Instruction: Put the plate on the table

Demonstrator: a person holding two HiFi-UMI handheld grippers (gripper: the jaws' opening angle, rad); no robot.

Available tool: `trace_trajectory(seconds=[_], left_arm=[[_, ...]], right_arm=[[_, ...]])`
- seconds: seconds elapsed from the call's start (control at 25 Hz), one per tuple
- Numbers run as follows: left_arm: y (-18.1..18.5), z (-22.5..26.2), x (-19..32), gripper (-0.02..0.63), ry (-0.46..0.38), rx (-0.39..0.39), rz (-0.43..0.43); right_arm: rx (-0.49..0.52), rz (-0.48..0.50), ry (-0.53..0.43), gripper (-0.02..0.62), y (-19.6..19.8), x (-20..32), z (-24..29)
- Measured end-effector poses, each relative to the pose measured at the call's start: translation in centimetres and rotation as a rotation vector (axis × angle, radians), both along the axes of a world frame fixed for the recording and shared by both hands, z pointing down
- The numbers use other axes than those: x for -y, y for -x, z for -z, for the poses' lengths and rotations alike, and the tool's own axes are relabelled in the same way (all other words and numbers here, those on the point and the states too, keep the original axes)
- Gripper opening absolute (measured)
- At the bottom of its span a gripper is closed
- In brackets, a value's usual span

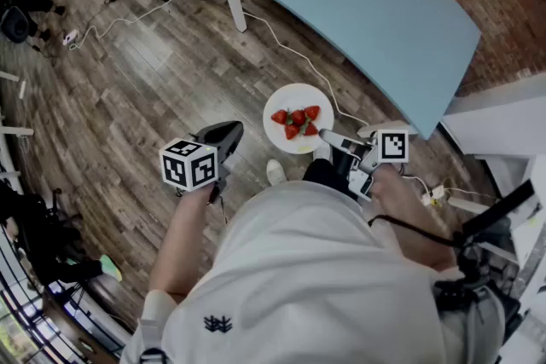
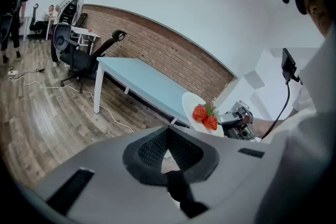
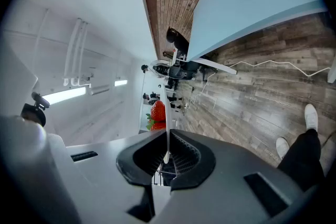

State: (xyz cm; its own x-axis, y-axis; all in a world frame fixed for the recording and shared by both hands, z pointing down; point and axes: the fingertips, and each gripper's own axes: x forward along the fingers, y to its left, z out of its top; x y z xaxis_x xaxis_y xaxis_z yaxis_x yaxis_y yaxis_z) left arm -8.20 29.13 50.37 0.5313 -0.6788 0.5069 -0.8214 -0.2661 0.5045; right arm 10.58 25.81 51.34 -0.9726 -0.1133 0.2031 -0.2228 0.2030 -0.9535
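Observation:
A white plate (image 1: 286,102) with several red strawberries (image 1: 296,121) is held level over the wooden floor, in front of my legs. My right gripper (image 1: 328,139) is shut on its near right rim; in the right gripper view the plate (image 3: 167,131) shows edge-on between the jaws of my right gripper (image 3: 167,140). The light blue table (image 1: 358,4) stands just beyond the plate, its top bare. My left gripper (image 1: 223,141) hangs left of the plate, apart from it, shut with nothing in it. From the left gripper view, past my left gripper (image 2: 168,131), the plate (image 2: 190,105) appears against the table (image 2: 142,81).
A white cable (image 1: 171,8) runs over the floor under the table. White furniture (image 1: 503,124) stands at the right. A white table leg (image 1: 236,8) stands at the near left corner. Office chairs (image 2: 79,55) and people are far off.

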Motion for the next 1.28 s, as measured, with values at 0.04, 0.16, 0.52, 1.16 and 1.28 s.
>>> trace_trajectory(seconds=[0.04,0.16,0.52,1.16,1.28], left_arm=[[-0.1,0.0,-0.2,0.0,0.0,0.004,0.004],[-0.5,-0.1,-0.7,0.0,0.002,0.027,0.009],[-0.9,0.3,0.2,0.0,-0.001,0.182,-0.075],[-3.7,1.1,10.8,0.0,0.011,0.239,-0.166],[-3.9,1.4,13.3,0.0,0.004,0.243,-0.18]], right_arm=[[-0.006,0.003,0.022,0.02,0.1,0.1,-0.2],[-0.01,0.019,0.062,0.02,0.4,0.4,-0.3],[-0.037,-0.016,0.065,0.018,1.0,2.4,-0.3],[-0.013,-0.057,0.097,0.018,-0.1,12.1,0.0],[-0.003,-0.063,0.096,0.02,0.0,14.6,0.3]])
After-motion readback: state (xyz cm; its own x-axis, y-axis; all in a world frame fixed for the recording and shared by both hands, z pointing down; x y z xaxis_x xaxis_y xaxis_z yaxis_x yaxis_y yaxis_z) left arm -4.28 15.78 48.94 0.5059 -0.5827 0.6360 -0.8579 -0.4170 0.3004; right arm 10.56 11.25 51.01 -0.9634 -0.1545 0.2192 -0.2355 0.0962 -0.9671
